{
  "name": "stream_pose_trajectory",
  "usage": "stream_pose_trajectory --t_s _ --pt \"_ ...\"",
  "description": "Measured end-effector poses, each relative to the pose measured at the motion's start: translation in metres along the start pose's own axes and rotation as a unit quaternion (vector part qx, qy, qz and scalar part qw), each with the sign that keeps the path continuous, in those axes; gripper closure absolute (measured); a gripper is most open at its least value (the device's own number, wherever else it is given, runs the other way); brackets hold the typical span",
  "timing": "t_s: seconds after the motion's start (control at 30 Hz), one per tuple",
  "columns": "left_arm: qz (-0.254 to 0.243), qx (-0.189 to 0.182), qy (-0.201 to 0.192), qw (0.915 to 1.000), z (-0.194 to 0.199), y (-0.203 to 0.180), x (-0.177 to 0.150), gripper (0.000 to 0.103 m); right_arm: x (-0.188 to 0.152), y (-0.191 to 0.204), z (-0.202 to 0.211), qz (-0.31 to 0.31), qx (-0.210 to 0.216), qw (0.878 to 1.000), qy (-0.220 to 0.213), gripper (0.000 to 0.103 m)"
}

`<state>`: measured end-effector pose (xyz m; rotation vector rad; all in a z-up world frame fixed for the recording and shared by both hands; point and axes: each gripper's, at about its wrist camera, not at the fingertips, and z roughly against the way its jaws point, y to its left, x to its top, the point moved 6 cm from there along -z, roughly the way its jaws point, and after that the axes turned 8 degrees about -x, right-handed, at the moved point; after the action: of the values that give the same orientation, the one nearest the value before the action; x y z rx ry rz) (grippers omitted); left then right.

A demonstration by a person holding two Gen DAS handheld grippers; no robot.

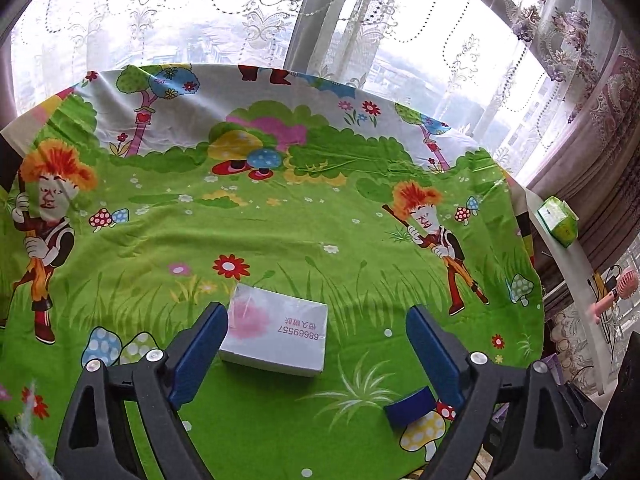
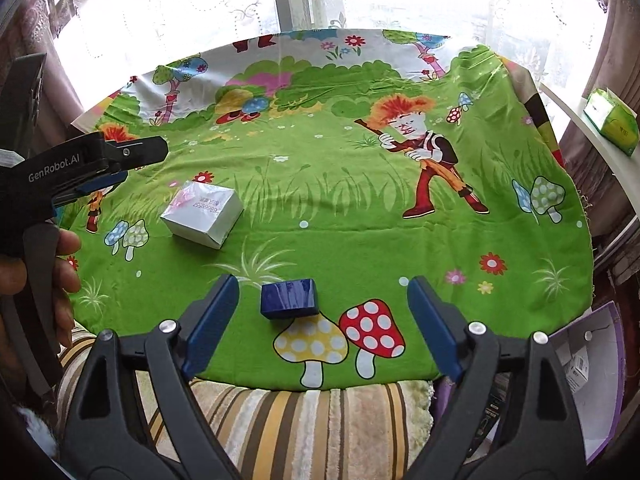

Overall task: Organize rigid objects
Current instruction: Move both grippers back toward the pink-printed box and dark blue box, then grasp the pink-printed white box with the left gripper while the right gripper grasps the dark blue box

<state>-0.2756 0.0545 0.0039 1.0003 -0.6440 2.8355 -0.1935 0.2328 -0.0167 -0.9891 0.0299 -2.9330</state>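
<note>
A white box [image 1: 276, 334] [image 2: 203, 214] with pink print lies flat on the green cartoon tablecloth [image 1: 280, 220] [image 2: 360, 216]. My left gripper [image 1: 316, 344] stands open just in front of it; the box sits beside the left blue pad, untouched. A small dark blue box [image 2: 289, 299] [image 1: 408, 406] lies nearer the table's front edge. My right gripper [image 2: 322, 320] is open, with the blue box lying between its blue pads, closer to the left one, and not pressed. In the right wrist view the left gripper [image 2: 120, 160] shows from the side, held by a hand [image 2: 60, 264].
A green tissue box [image 1: 558, 220] [image 2: 612, 120] sits on a white ledge at the right. Lace curtains and a window stand behind the table. A striped cushion [image 2: 312, 420] lies below the front edge. A purple box [image 2: 588, 368] stands at the lower right.
</note>
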Motion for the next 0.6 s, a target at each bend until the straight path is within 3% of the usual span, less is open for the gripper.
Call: stream_pose_trajectory --t_s 0.1,0.17,0.6 --pt "-0.004 0.013 0.016 0.9998 -0.016 0.009 0.001 0.009 0.0 0.013 -0.018 0.013 -0.006 1.0 0.011 0.015" --pt "0.002 0.022 0.029 0.9993 -0.028 0.016 -0.003 0.001 -0.003 0.018 -0.029 0.023 -0.015 0.999 0.018 0.015" --pt "-0.047 0.073 0.077 0.9932 -0.071 0.027 -0.028 0.0 -0.025 0.032 -0.069 0.056 -0.021 0.996 0.071 0.015"
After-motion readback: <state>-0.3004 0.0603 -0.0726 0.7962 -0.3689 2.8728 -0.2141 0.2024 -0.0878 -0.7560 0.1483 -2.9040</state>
